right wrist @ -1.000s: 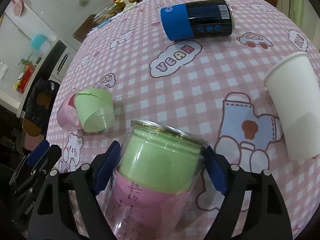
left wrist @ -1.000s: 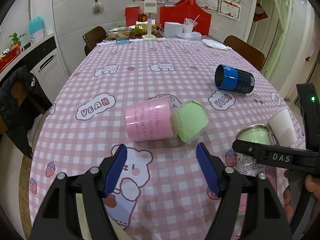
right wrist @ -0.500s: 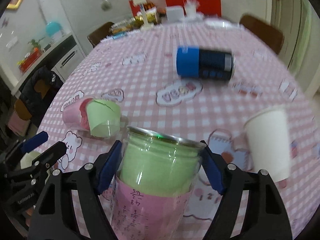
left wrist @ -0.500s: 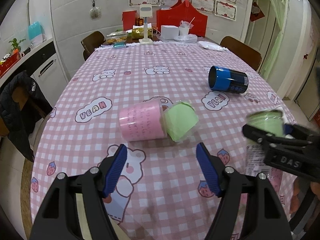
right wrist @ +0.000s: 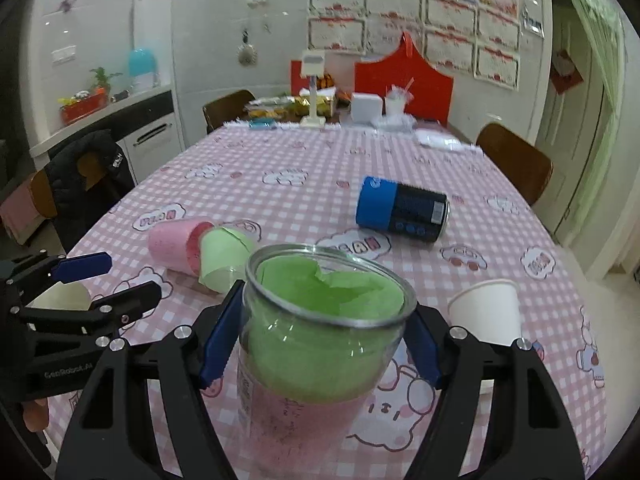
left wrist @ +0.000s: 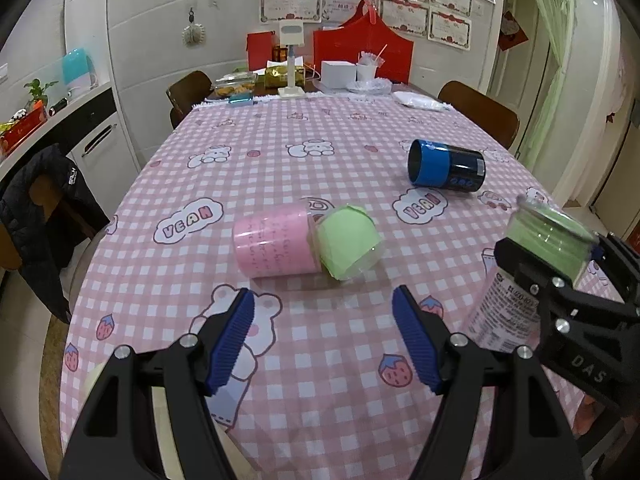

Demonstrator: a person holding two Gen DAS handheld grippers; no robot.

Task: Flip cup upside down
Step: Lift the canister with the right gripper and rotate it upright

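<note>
Right gripper (right wrist: 316, 344) clamps the clear cup (right wrist: 320, 320) mouth-up — left gripper (left wrist: 323, 340) wide, over bare tablecloth (left wrist: 320, 360).

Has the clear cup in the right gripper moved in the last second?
Yes. The clear cup, clamped in the right gripper, has risen off the tablecloth: in the left wrist view its rim has climbed toward the blue can.
</note>
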